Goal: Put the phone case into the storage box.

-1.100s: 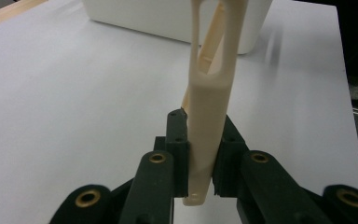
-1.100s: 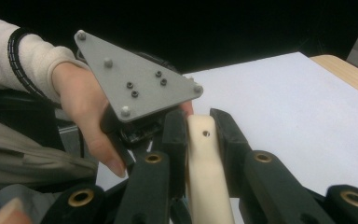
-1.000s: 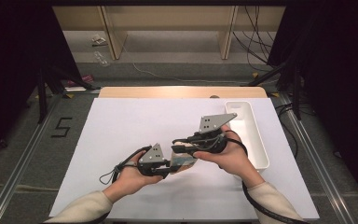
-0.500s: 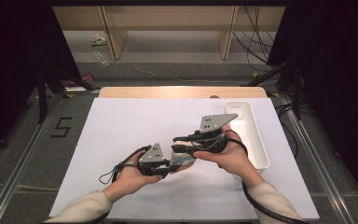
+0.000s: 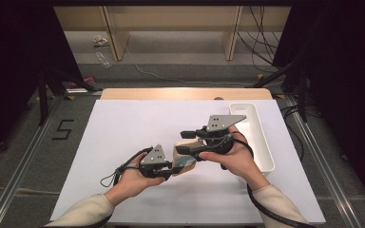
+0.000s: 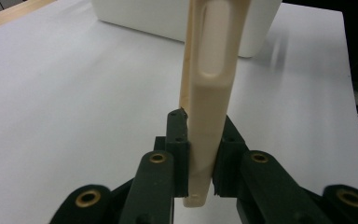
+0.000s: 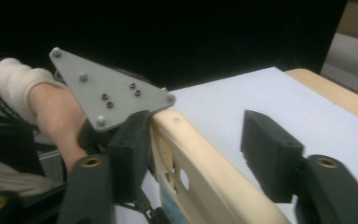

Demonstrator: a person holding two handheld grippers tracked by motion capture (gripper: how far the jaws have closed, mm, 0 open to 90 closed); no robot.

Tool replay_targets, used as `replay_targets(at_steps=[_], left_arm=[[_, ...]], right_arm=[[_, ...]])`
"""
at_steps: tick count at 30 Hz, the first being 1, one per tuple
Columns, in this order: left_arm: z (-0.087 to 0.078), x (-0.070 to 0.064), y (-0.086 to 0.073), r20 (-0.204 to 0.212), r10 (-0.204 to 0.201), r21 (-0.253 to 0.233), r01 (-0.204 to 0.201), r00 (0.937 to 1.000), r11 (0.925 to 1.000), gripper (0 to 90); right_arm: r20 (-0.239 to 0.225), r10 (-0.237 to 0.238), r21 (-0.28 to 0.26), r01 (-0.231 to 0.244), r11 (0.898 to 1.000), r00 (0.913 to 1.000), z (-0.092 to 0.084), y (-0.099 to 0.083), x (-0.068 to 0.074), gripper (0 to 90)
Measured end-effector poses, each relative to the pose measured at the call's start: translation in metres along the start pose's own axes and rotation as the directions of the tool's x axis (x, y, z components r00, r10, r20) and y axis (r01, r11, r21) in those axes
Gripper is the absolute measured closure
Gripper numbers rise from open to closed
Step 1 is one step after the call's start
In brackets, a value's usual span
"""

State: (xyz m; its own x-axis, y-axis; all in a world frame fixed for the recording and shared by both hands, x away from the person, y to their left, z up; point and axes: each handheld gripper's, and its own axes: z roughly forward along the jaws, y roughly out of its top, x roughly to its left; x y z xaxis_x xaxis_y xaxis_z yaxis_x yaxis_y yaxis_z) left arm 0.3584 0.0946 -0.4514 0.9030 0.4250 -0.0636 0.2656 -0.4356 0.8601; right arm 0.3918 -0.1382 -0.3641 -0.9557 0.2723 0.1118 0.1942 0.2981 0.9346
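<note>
The left gripper (image 5: pixel 173 167) is clamped on a cream plastic piece (image 6: pixel 213 88), its two black pads pressing the narrow faces near one end (the piece has a long oval recess along its side and stands upright between the jaws in the left gripper view). From above, the piece (image 5: pixel 184 156) sits between the two hands over the middle of the white table (image 5: pixel 123 128), held off the surface; a patch of blue shows on its lower part. The right gripper (image 7: pixel 200 154) is released: its jaws have just been opening, and the piece (image 7: pixel 205 172) runs between them, with one pad beside the piece's edge and the other standing well apart with bare table showing in the gap. Whether the nearer pad touches the piece I cannot tell. In the high view the right gripper (image 5: pixel 185 141) comes at the piece from the right, the left hand (image 5: pixel 135 178) from below left. A white tray (image 5: pixel 266 156) lies at the table's right edge, just beside the right hand (image 5: pixel 233 159). Beyond the table stands a wooden shelf unit (image 5: pixel 171 19).
</note>
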Motion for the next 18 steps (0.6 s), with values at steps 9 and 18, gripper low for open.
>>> replay_targets(at_steps=[9,18], left_arm=[[-0.0011,0.0012,0.0003,-0.011,-0.008,-0.003,0.008,0.9999,1.0,79.2],[-0.0029,0.0034,0.0006,-0.033,-0.033,-0.009,0.033,0.9989,0.9994,79.2]], right_arm=[[0.046,0.024,-0.049,-0.022,0.999,0.9986,-0.0002,-0.0018,-0.0015,22.3],[0.094,0.039,-0.095,-0.03,0.995,0.9949,-0.0013,-0.0026,-0.002,13.9]])
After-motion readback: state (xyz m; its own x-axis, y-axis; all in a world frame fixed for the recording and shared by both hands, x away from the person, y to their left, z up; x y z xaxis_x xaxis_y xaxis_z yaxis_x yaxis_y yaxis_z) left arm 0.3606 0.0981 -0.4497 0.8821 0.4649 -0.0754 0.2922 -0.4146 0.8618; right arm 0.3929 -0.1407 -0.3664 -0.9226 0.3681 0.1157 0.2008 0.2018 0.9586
